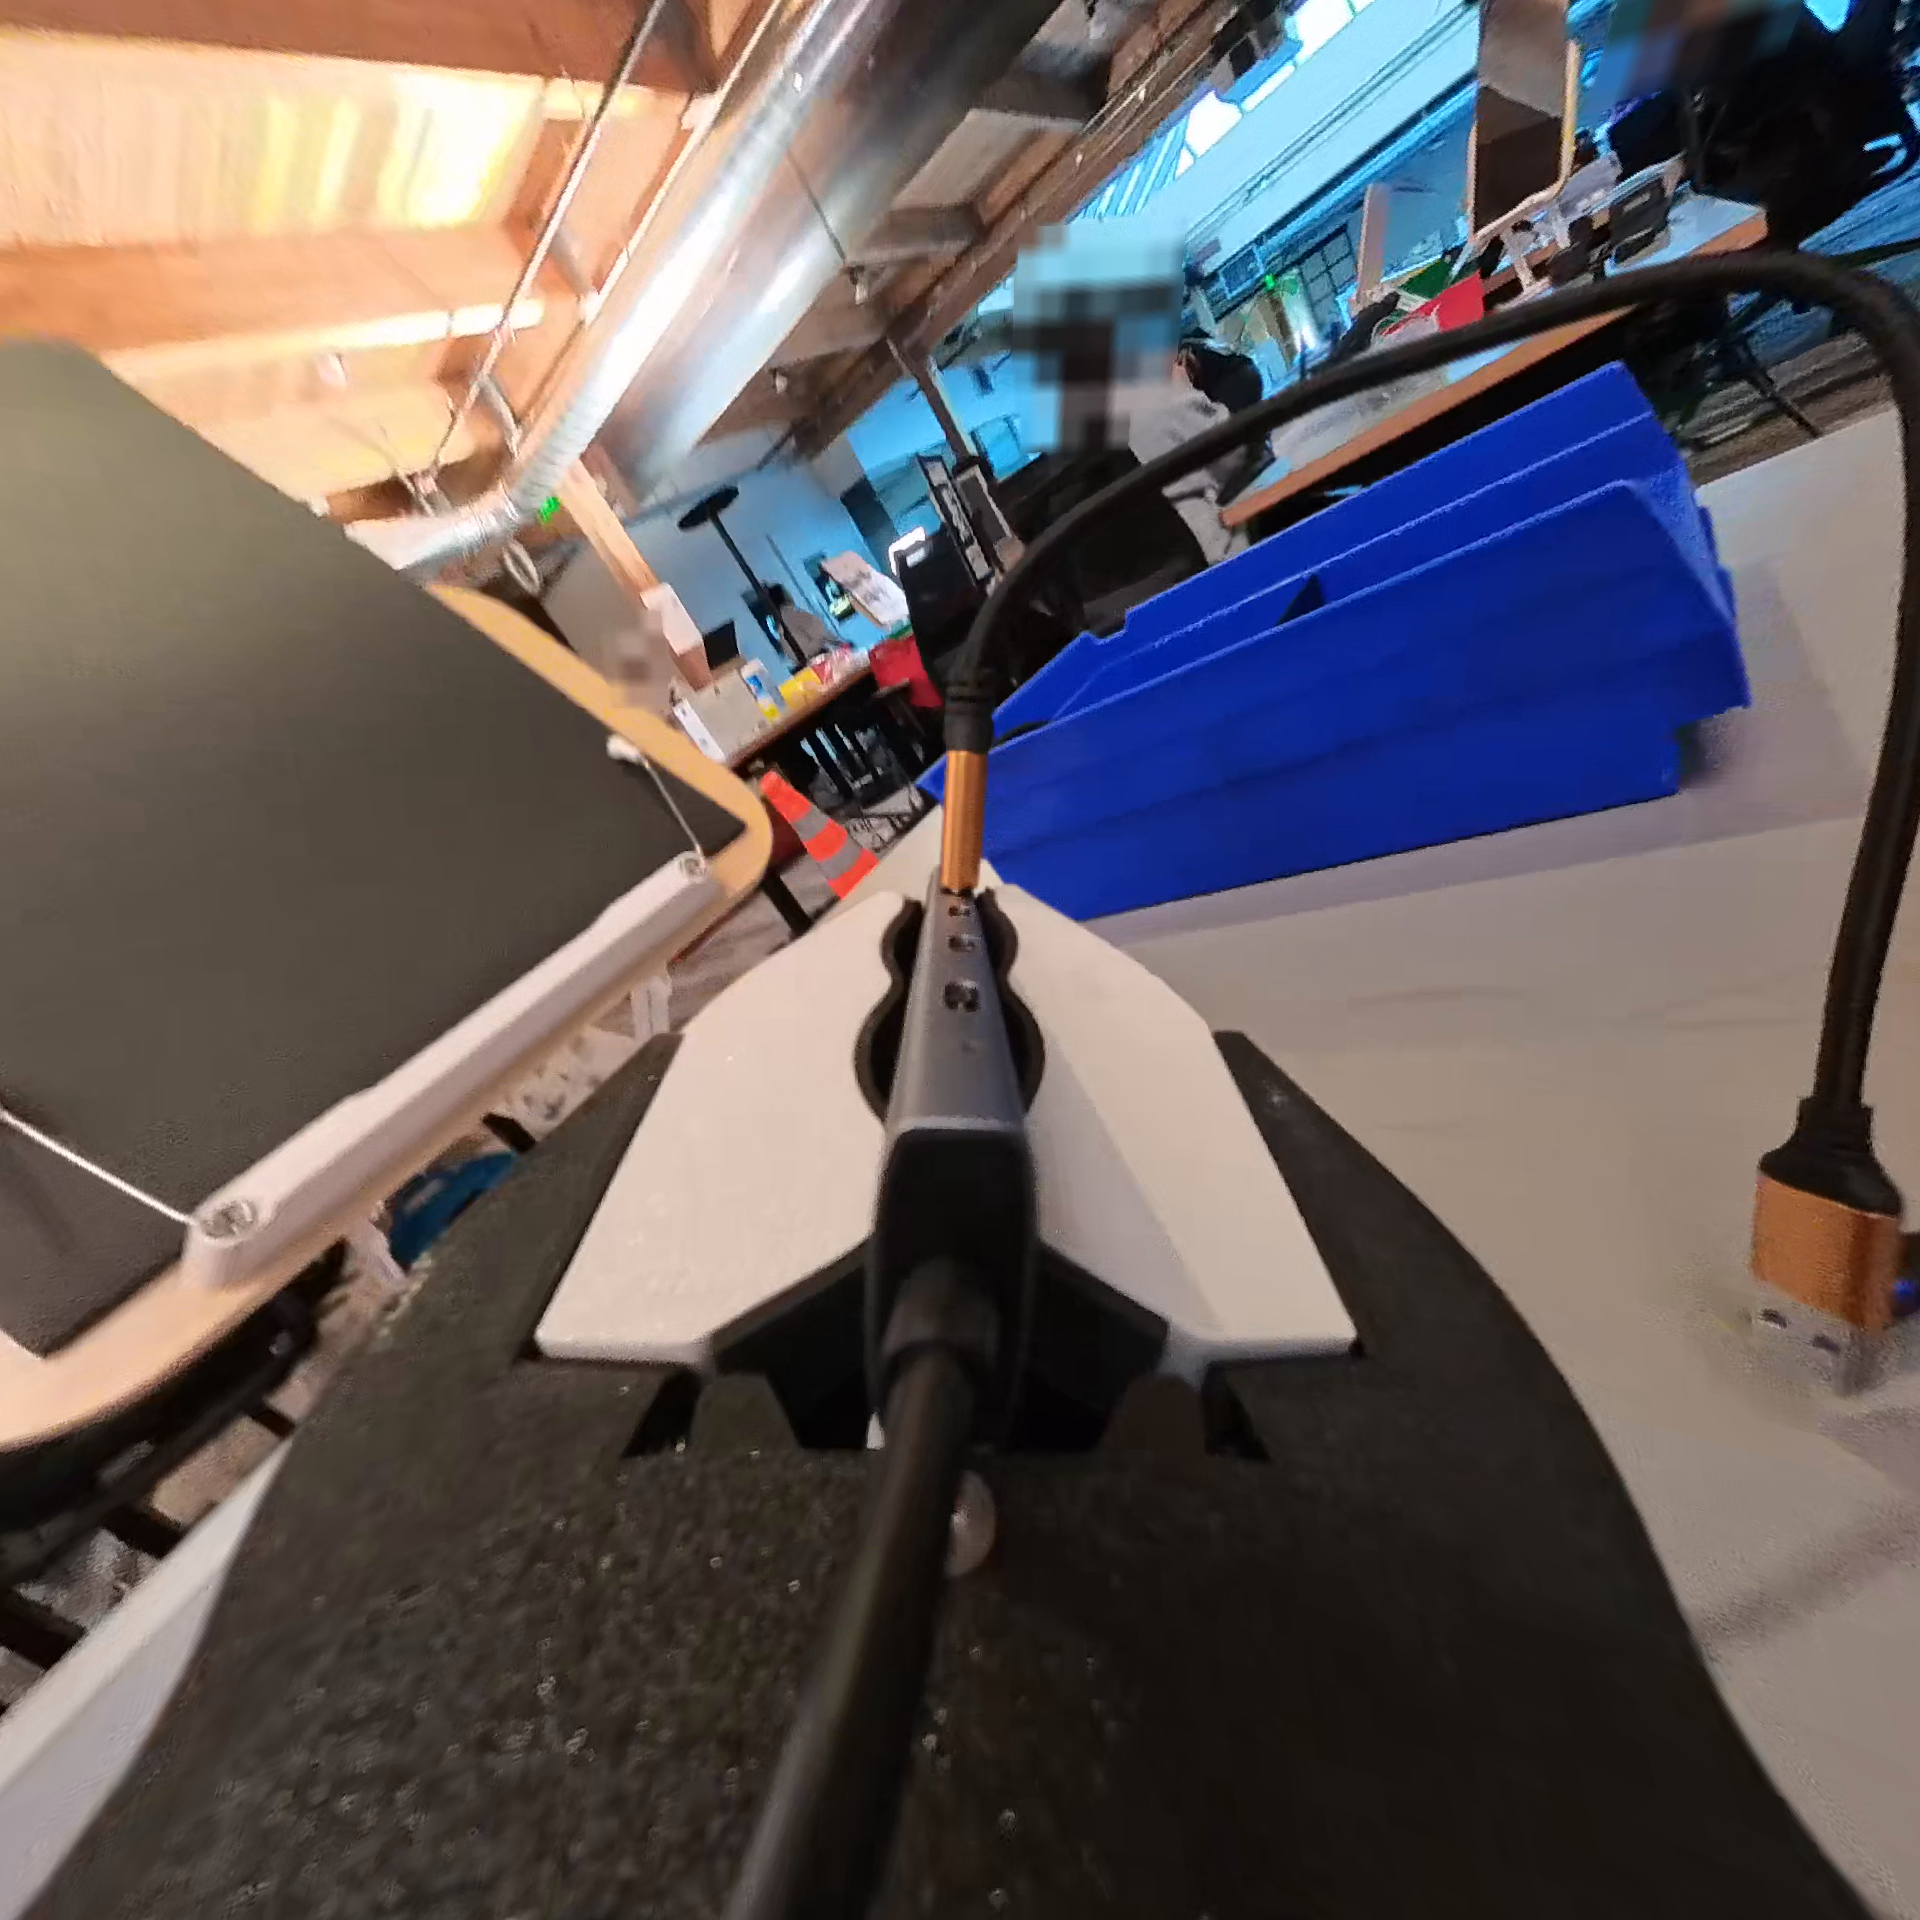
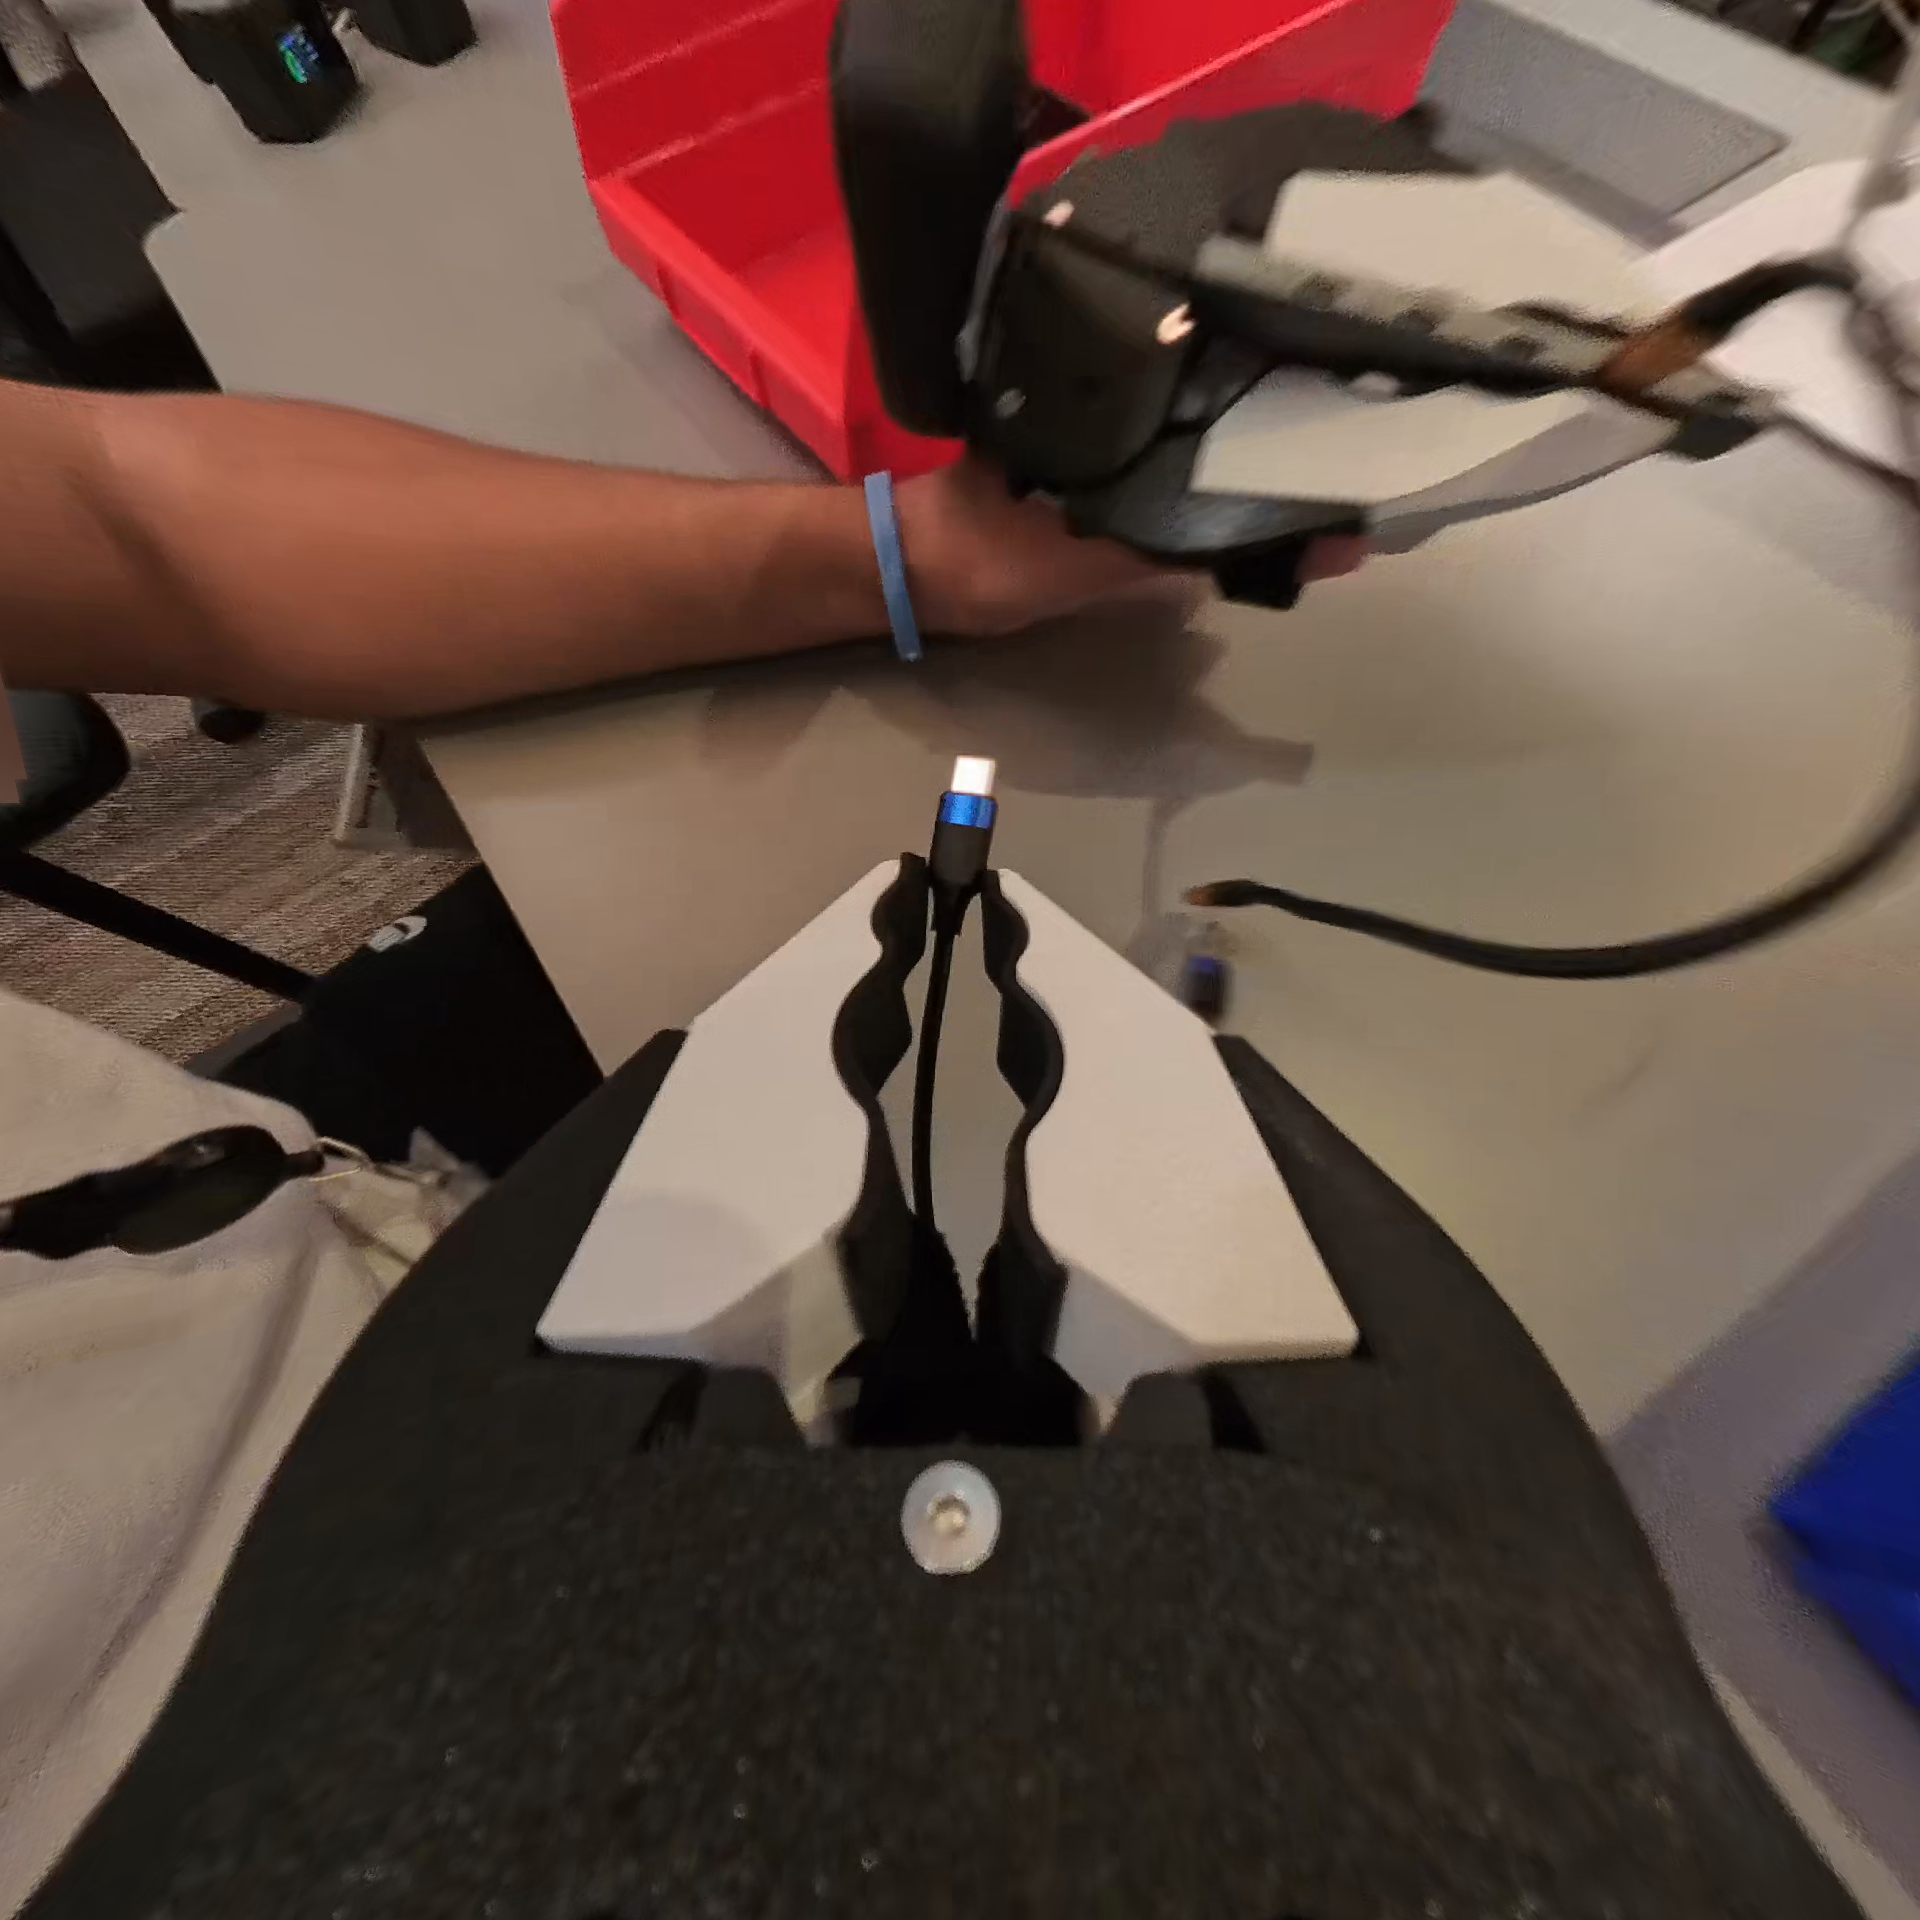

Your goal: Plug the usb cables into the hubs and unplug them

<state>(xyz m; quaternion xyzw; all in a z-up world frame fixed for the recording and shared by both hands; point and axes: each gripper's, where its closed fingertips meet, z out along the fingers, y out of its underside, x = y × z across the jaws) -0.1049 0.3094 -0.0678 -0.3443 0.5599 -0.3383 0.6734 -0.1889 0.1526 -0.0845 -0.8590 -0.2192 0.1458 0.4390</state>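
My left gripper (image 1: 961,904) is shut on a dark grey adapter (image 1: 961,1049) with small ports along its top. A black cable with an orange collar (image 1: 961,821) is plugged into the adapter's far end. It loops right to an orange-collared plug (image 1: 1829,1247) resting on the table. My right gripper (image 2: 951,873) is shut on a thin black cable (image 2: 925,1060), just behind its blue-collared plug (image 2: 966,816), whose pale tip points forward. In the right wrist view a person's hand (image 2: 997,561) holds the left gripper's black body (image 2: 1091,343), blurred, above the table.
Stacked blue bins (image 1: 1351,707) stand ahead on the grey table (image 1: 1507,1039). A black board with a pale rim (image 1: 260,779) stands at the left. A red bin (image 2: 748,208) sits at the back, a blue bin (image 2: 1860,1558) at the right. A person's forearm (image 2: 416,540) crosses the table edge. Some 20 cm of space lies between my two pairs of fingers.
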